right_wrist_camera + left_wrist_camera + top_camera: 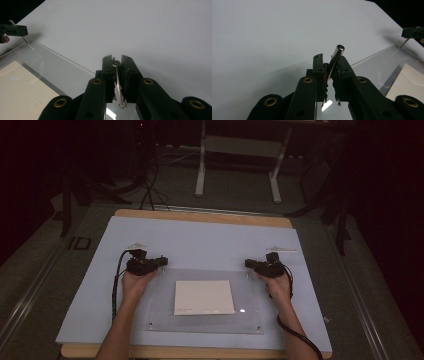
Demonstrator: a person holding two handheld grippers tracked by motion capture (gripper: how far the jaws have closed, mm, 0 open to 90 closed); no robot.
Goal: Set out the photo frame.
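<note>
No text, label, brand, number or sign can be read anywhere. The cream card [204, 297] under the clear sheet [165, 317] carries a few faint marks along its lower edge in the high view — too small and pale to make out. In the right gripper view the same card [20, 92] shows dim printed specks, likewise illegible.

1. Pale blue mat [200, 240]: covers the tabletop, centre of frame.
2. Wooden table edge [200, 215]: strip above the mat.
3. White frame legs [239, 157]: top centre, on grey floor.
</note>
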